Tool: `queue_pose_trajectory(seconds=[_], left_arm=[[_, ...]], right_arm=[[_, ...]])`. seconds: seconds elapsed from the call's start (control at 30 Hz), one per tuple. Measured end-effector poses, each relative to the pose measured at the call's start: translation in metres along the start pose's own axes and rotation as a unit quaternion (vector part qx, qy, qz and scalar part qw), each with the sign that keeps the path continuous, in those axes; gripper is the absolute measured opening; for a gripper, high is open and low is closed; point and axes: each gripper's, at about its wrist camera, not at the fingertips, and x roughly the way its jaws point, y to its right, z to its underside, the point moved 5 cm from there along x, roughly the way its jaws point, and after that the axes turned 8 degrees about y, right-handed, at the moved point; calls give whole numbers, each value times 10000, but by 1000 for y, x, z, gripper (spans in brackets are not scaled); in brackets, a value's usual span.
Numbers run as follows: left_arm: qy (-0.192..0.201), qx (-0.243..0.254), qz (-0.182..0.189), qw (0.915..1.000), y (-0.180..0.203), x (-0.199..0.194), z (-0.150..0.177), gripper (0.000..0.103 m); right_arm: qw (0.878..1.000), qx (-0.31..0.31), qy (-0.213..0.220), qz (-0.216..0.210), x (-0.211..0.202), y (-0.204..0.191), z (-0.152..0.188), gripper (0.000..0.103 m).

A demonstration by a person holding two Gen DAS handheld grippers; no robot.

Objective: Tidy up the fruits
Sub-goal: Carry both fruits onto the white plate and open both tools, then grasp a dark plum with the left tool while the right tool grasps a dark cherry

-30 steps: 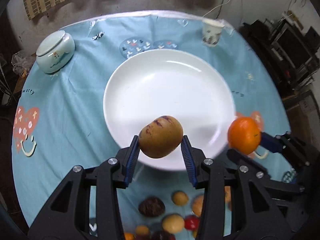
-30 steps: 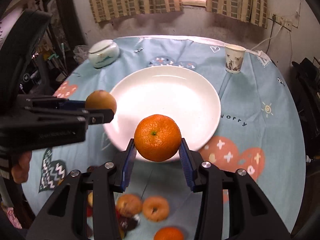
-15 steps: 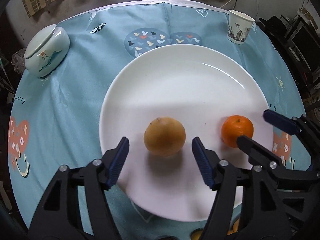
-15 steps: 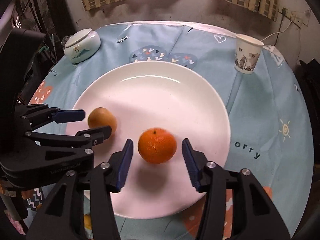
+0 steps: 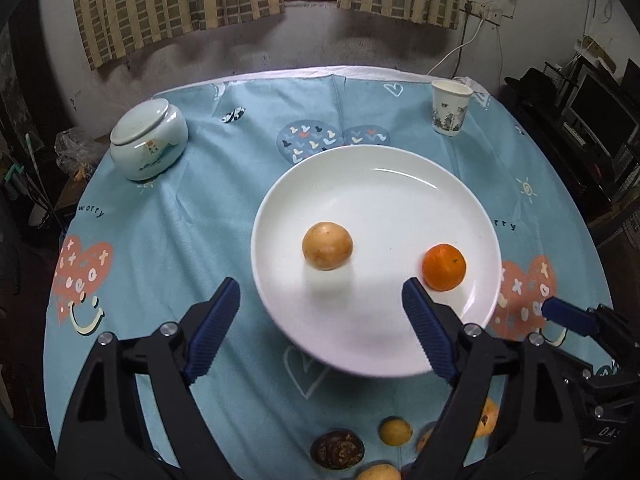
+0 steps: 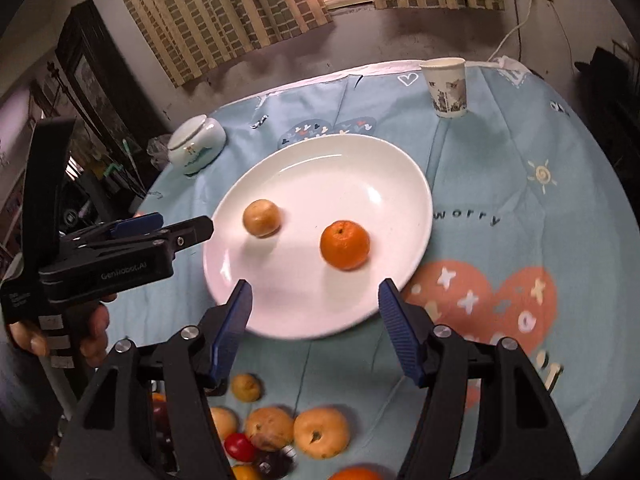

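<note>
Two fruits, a yellow-brown fruit (image 5: 327, 245) and an orange (image 5: 444, 267), rest apart on the white plate (image 5: 400, 184). Left gripper (image 5: 320, 328) and right gripper (image 6: 314, 326), jaws just spread, hold nothing. Round fruit may roll if the plate is nudged.

Each hand-held gripper is a black plastic frame: the left hand-held gripper (image 5: 320, 300) and the right hand-held gripper (image 6: 314, 296) carry two angled fingers (image 5: 428, 328) faced with ribbed blue pads, pinned by round silver screws. Pale lettering reading "GenRobot.AI" runs along the left one's flank, and a hand (image 6: 60, 332) wraps its grip, which bears grey bands
</note>
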Motion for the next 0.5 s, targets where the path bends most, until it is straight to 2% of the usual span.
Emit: queue_pose_trajectory(seconds=[0.13,0.23,0.4,0.5], left_arm=[[360,306,38,9989,15,-35,8,85],[564,452,68,9974,24,-58,15,85],[635,507,98,9966,27,-83,30,88],[643,511,90,9966,24,-92,39,89]], right_arm=[[9995,243,-104,-184,-29,-7,34,74],[9993,298,-159,-136,-47,-11,58,74],[9998,81,-100,173,-71,-15,82,74],[9997,-139,-131,125,-78,-25,92,74]])
